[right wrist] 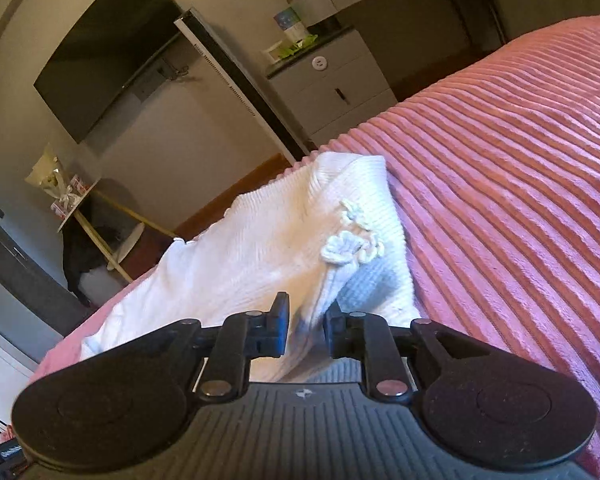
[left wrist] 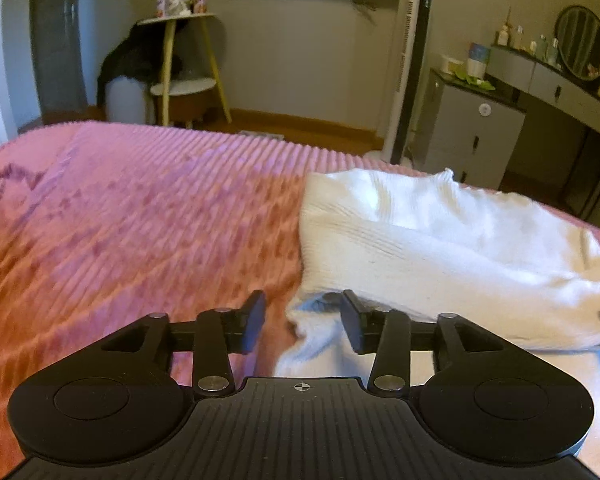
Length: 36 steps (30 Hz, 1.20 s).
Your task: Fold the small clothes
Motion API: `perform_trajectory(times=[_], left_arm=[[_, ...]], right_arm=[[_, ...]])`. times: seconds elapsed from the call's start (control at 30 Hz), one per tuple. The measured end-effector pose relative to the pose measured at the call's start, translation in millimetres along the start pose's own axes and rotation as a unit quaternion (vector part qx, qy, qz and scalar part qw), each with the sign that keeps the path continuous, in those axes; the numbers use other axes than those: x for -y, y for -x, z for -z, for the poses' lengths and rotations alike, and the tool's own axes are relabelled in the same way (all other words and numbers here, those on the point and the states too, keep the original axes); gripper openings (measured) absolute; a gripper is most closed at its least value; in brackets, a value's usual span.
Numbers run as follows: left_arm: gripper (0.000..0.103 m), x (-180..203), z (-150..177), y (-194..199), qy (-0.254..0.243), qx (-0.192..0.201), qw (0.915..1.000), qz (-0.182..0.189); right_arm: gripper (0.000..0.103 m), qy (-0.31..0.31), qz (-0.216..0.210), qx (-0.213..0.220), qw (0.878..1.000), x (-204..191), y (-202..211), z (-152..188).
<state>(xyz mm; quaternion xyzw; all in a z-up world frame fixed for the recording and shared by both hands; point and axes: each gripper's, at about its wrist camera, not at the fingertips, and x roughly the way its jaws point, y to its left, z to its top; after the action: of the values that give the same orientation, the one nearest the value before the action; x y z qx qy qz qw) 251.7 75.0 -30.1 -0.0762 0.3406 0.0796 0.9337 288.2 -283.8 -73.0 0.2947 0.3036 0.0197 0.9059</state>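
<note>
Pink ribbed bedspread (left wrist: 120, 220) — white knit garment (left wrist: 440, 240) between parted left tongs (left wrist: 304, 326), pinched in right tongs (right wrist: 307, 330).

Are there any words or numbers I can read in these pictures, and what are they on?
None can be read.
The box on the cabinet: print too small and blurred.
The little pink packs on the side table: blurred.
The strap at the bottom left corner of the right wrist view: pale letters, too blurred.
</note>
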Motion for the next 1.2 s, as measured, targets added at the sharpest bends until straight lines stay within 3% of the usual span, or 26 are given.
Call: perform_trajectory(times=[0.1, 0.2, 0.4, 0.6, 0.73, 0.8, 0.83, 0.9, 0.97, 1.07, 1.1, 1.2], left_arm=[[0.050, 6.0, -3.0, -1.8, 0.006, -0.001, 0.9999, 0.009], [0.049, 9.9, -13.2, -9.0, -0.006, 0.007, 0.9998, -0.015], [0.047, 3.4, -58.0, -32.6, -0.009, -0.002, 1.0000, -0.004], [0.049, 14.9, -90.4, -81.6, -0.002, -0.091, 0.9943, 0.055], [0.053, 42.1, -89.8, -115.3, -0.064, -0.164, 0.9838, 0.035], [0.052, 49.4, -84.1, -123.7, -0.086, -0.176, 0.9805, 0.016], [0.051, 52.1, -82.3, -125.2, -0.093, -0.169, 0.9811, 0.015], [0.040, 56.4, -79.3, -126.3, -0.103, -0.153, 0.9828, 0.012], [0.014, 57.6, -81.1, -122.7, -0.106, -0.132, 0.9856, 0.001], [0.011, 44.1, -86.8, -102.9, -0.047, -0.060, 0.9971, 0.008], [0.011, 37.5, -85.8, -96.6, -0.016, -0.039, 0.9991, 0.010], [0.012, 28.4, -80.7, -89.8, 0.013, 0.008, 0.9999, -0.001]], right_arm=[[0.011, 0.036, 0.010, -0.001, 0.999, -10.4, -1.8, 3.4], [0.008, 0.083, 0.024, 0.012, 0.996, -23.7, 1.6, 4.7], [0.008, 0.087, 0.034, 0.006, 0.996, -17.1, 0.4, 8.8], [0.009, 0.077, 0.029, 0.008, 0.997, -10.4, -3.5, 16.3], [0.009, 0.081, 0.024, 0.006, 0.996, -7.5, -3.6, 15.9], [0.009, 0.081, 0.021, 0.005, 0.996, -6.1, -2.8, 15.4], [0.009, 0.083, 0.021, 0.004, 0.996, -5.4, -2.7, 15.4], [0.009, 0.091, 0.022, 0.004, 0.996, -6.6, -2.6, 15.3], [0.008, 0.104, 0.024, 0.008, 0.994, -10.9, -1.1, 14.3], [0.008, 0.136, 0.028, 0.044, 0.989, -20.9, 10.1, 13.0], [0.008, 0.143, 0.024, 0.060, 0.988, -23.3, 15.4, 12.4], [0.008, 0.156, 0.015, 0.092, 0.983, -22.8, 21.7, 10.8]])
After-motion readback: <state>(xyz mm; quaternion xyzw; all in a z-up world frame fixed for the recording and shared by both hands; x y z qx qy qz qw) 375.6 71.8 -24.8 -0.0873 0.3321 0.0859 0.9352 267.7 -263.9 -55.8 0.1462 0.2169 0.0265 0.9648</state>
